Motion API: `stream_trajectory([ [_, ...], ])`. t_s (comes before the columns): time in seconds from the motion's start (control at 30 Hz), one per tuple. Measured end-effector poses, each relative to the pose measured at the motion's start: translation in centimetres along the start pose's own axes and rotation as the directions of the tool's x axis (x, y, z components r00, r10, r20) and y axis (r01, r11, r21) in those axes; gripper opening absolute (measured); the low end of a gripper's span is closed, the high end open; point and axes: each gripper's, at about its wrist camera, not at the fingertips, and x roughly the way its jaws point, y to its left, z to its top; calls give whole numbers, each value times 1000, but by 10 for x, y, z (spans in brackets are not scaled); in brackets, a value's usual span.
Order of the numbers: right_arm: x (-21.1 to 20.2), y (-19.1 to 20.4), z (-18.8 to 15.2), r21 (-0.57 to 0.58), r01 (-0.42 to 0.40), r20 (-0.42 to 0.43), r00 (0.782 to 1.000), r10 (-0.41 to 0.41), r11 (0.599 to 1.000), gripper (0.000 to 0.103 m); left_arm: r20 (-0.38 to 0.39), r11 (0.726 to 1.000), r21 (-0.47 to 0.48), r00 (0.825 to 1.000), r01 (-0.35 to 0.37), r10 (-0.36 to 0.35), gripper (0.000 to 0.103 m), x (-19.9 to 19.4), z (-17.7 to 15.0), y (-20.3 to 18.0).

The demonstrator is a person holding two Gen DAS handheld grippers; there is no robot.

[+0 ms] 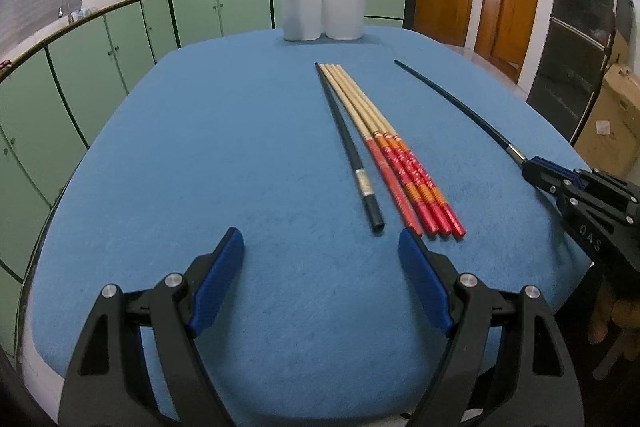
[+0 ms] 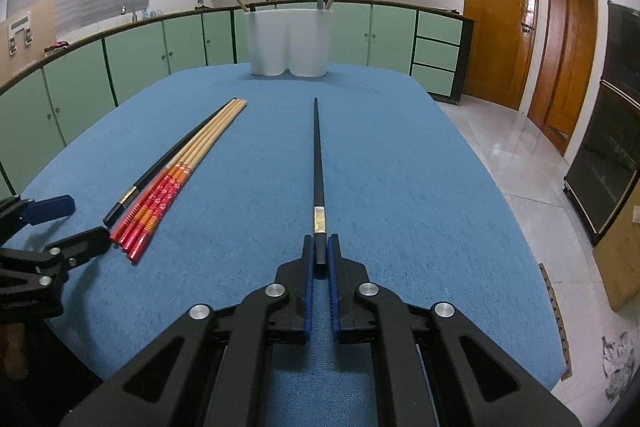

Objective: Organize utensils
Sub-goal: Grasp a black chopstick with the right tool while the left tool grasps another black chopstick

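My right gripper (image 2: 320, 251) is shut on the thick end of a black chopstick (image 2: 317, 155) that points toward a white two-part holder (image 2: 290, 41) at the table's far edge. The same chopstick (image 1: 452, 107) and gripper (image 1: 538, 173) show at the right of the left wrist view. My left gripper (image 1: 320, 243) is open and empty, low over the blue table, just short of a second black chopstick (image 1: 348, 147) and three red-and-tan chopsticks (image 1: 400, 155) lying side by side. These also show in the right wrist view (image 2: 176, 175). The holder (image 1: 323, 7) has a few sticks in it.
The blue cloth table (image 1: 200, 167) has rounded edges. Green kitchen cabinets (image 1: 100, 59) run behind and to the left. Wooden doors (image 2: 500, 15) and a dark cabinet (image 2: 608, 147) stand to the right, with a cardboard box (image 1: 616, 119) on the floor.
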Motion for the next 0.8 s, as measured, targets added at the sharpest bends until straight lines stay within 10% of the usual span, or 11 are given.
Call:
stream_trajectory([
  [0.13,1,0,-1,5,-4,3,1000,4,1000,7,16,999,-31,1000,-26,27,75,5,4,0],
  [0.37,-2,1,-3,-4,3,11,1000,-3,1000,9,63,997,-78,998,-10,15,8,6,8,1],
  [0.8,-4,13,-5,-39,14,19,1000,-13,999,9,59,982,-151,990,-115,125,9,0,1,22],
])
